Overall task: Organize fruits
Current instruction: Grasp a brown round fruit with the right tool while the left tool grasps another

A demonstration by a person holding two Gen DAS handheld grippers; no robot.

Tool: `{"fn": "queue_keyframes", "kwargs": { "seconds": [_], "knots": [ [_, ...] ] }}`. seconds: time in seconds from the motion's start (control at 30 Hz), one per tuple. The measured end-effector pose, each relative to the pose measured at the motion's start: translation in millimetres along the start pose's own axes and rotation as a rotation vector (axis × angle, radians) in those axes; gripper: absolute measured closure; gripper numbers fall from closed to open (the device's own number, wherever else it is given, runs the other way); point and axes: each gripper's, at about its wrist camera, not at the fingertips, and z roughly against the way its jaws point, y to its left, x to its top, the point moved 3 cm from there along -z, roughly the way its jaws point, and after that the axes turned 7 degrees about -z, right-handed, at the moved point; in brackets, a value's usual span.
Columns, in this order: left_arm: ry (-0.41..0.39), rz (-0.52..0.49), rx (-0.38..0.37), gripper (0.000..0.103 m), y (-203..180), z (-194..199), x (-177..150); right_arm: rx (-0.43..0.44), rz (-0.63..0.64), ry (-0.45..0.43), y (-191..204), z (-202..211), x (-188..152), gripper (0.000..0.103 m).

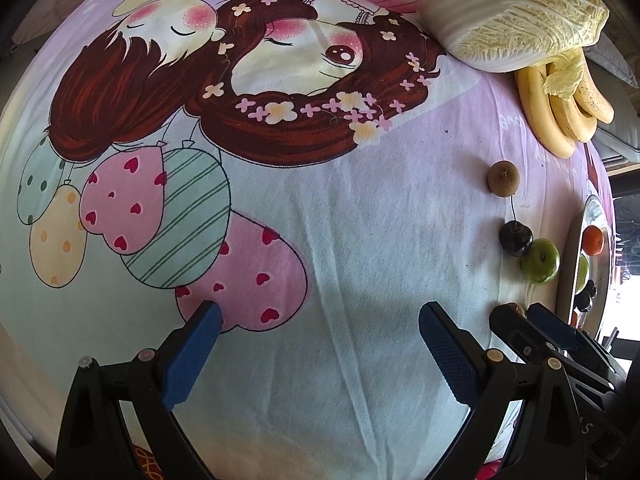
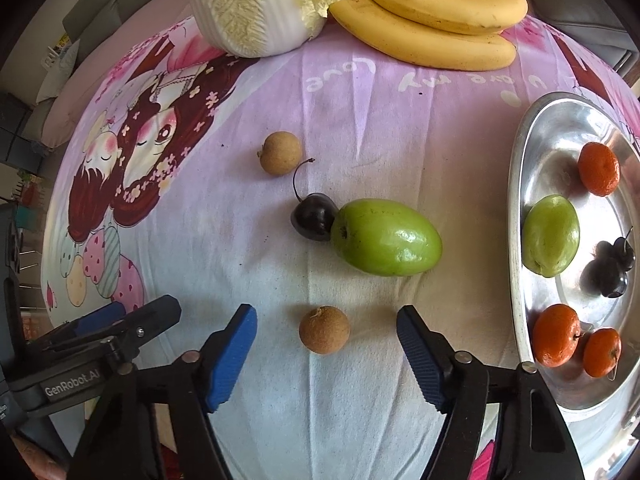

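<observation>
Fruit sorting partly complete; right gripper is lining up on a loose longan.

The metal tray is already holding three oranges, one green fruit and dark cherries. Four pieces are lying on the printed cloth outside it: the near longan, a second longan, a cherry touching a green jujube. Bananas and a cabbage are sitting at the far edge. The right gripper is standing wide open and empty, with the near longan lying between its fingertips, untouched. The left gripper is hovering over bare cloth, equally spread, gripping nothing.
</observation>
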Motion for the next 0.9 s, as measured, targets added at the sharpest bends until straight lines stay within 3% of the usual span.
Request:
{"fn": "queue_keyframes", "kwargs": {
  "seconds": [0.17, 0.3, 0.9],
  "knots": [
    [-0.002, 0.003, -0.003, 0.004, 2, -1, 1, 0.002, 0.009, -0.024, 1, -3, -5, 0.057],
    [-0.017, 0.008, 0.001, 0.004, 3, 2, 1, 0.011, 0.011, -0.053, 2, -5, -10, 0.064],
    [-0.075, 0.018, -0.022, 0.004, -14, 19, 4, 0.097, 0.007, -0.148, -31, 12, -34, 0.075]
  ]
}}
